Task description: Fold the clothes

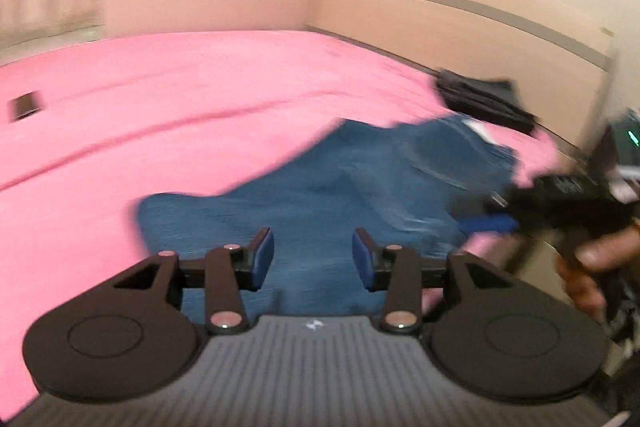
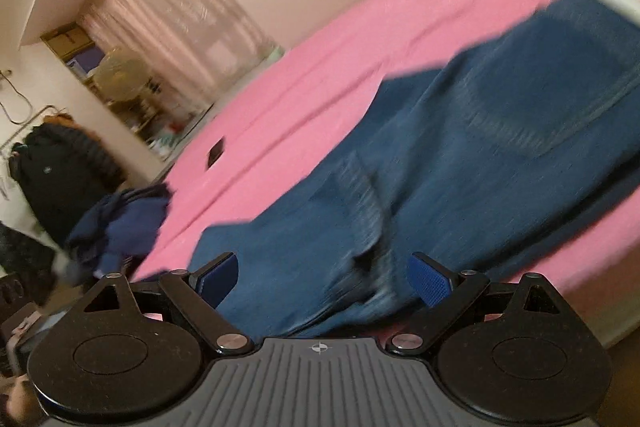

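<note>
Blue jeans [image 1: 320, 187] lie spread across a pink bed [image 1: 160, 115]. My left gripper [image 1: 313, 261] hovers over the nearer end of the jeans, its blue pads apart and nothing between them. In the right wrist view the jeans [image 2: 480, 147] run from the lower middle up to the right. My right gripper [image 2: 324, 281] stands open wide low over them. A rumpled fold of denim rises between its fingers, and the pads do not press on it. A hand [image 1: 600, 255] holds the right gripper at the right edge of the left wrist view.
A dark folded garment [image 1: 480, 99] sits by the beige headboard [image 1: 440, 19]. A small dark flat object [image 1: 26, 105] lies on the bed's far side. A heap of blue clothing [image 2: 120, 223] rests off the bed's corner, with a dark jacket [image 2: 60, 167] hanging behind it.
</note>
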